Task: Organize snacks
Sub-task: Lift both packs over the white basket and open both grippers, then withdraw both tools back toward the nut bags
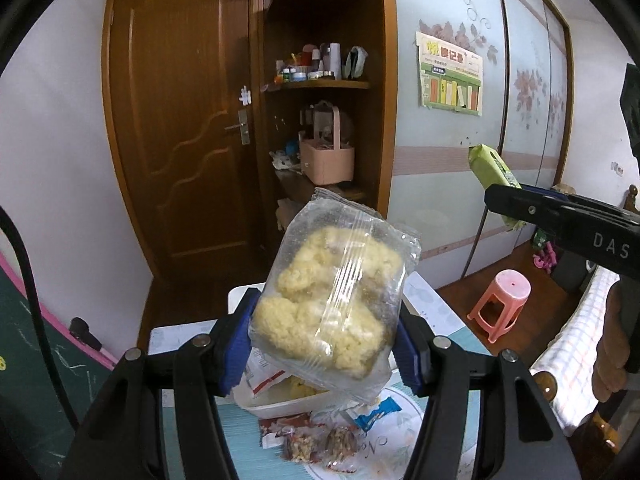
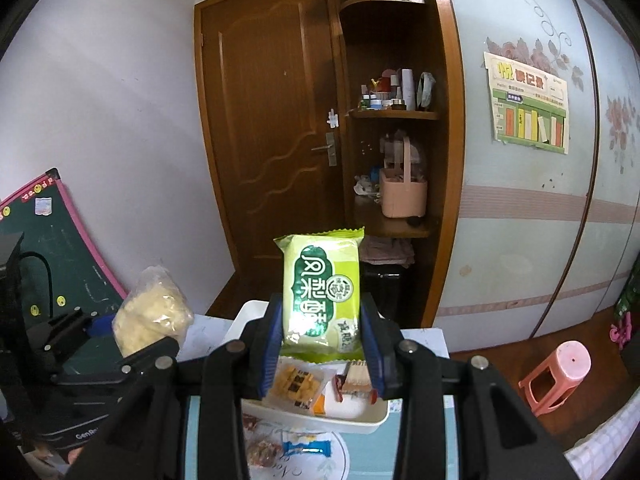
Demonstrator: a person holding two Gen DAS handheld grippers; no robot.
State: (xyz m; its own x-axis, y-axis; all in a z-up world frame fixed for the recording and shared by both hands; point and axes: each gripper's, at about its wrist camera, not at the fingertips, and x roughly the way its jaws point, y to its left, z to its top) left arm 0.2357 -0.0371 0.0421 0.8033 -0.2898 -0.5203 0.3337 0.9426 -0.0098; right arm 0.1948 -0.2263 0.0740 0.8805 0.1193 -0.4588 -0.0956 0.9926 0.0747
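A clear packet of pale yellow puffed snack [image 1: 332, 304] is pinched between the blue pads of the left tool [image 1: 324, 344] and held in the air above the desk [image 1: 176, 336]. Its long axis is tilted: the lower end sits between the pads and the sealed upper end leans away toward the wooden door [image 1: 180, 120].

A green wrapped cake [image 2: 320, 296] is clamped by the right tool [image 2: 320, 344], also raised off the desk. Its long axis stands nearly upright, the crimped top edge pointing up and away from the camera, and its printed label is seen upside down.

Below both tools a white tray [image 2: 360, 420] rests on the desk, with a packet of orange crackers [image 2: 298, 384] and a small brown-and-white bar [image 2: 354, 380] lying in it. Just in front of the tray, a blue-and-white wrapper [image 2: 306, 446] and nut-bar packets [image 1: 316, 446] lie on the desk.
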